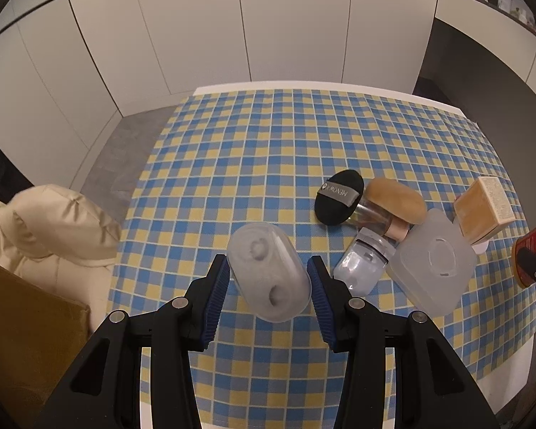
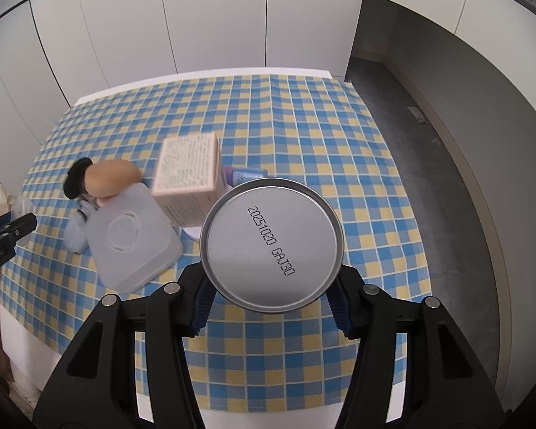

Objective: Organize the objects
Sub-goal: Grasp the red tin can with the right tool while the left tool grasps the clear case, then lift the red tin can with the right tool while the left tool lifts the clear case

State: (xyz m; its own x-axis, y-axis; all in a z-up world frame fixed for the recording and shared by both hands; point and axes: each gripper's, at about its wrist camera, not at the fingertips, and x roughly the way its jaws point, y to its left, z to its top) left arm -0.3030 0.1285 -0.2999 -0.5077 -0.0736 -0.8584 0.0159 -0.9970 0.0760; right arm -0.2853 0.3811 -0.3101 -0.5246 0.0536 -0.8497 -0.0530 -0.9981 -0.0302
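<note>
White cupboard doors and a grey floor are seen behind a table (image 1: 211, 90) covered with a blue-and-yellow checked cloth (image 1: 268, 136). The left gripper (image 1: 268, 286) is closed on a frosted oval case (image 1: 268, 271), its blue pads pressed to the case's two long sides, so the case's long axis runs forward along the fingers and it is carried clear of the cloth toward the table's near edge. The right gripper (image 2: 269, 295) is clamped on a metal can (image 2: 271, 243), whose stamped end faces the camera; the can's red body (image 1: 534, 254) is seen at the right edge of the left view. The remaining things are bunched in one cluster on the right half of the cloth, between the two grippers and slightly ahead of both: a black puff (image 1: 339, 196), a tan puff (image 1: 396, 200) lying over a small glass bottle (image 1: 373, 218), a pale lilac pouch (image 1: 361, 268), a frosted square lid (image 1: 432, 268) and a printed carton (image 1: 482, 211) propped at a tilt. The far half and left side of the cloth lie bare. No bin or tray is shown, so the place meant for either held thing cannot be told; the open cloth is judged nearer the left hand, the cluster nearer the right.
</note>
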